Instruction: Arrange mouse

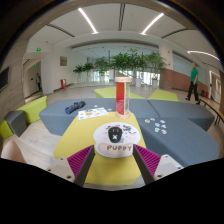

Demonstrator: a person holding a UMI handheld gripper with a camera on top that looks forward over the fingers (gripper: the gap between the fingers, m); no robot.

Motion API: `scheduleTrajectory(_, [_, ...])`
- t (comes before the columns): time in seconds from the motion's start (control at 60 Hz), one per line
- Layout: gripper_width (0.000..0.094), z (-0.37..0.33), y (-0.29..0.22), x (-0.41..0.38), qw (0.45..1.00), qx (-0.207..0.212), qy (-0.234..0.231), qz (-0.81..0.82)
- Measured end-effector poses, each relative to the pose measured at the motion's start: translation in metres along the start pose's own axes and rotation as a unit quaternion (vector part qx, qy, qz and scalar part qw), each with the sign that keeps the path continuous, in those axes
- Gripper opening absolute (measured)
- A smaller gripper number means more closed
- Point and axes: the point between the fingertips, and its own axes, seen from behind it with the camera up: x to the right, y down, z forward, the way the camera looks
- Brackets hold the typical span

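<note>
Fingers spread wide: your gripper [113,160] has both magenta pads [80,160] apart with nothing pressed between them, only the yellow tabletop [112,172] showing in the gap

Mouse [115,133]: small, dark, sitting on a round white mat [117,140] lettered "PUPPY". Mat and mouse lie just ahead of your fingertips, roughly centred between them. No contact with either pad

Beyond the mat: a tall clear cylinder with red contents [122,95], upright, near the mouse's far side. A dark object [75,106] rests on the grey table section off to one side, well apart. A person in green [194,82] walks in the background; a row of plants [120,66] lines the far window

Step in hand, as I judge it: approach, grasp not yet made

Next move calls for you to advance and lower so the pads bracket the mouse's flanks, then close. Keep the line straight; overshoot risks nudging the cylinder. The mouse's heading on the mat is too small to read
</note>
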Motion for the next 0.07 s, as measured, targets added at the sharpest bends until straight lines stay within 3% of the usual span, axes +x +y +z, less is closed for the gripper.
scheduleTrajectory(0.067, [0.0841, 0.0022, 0.0071, -0.0010, 1.000, -0.006, -0.003, 0.011])
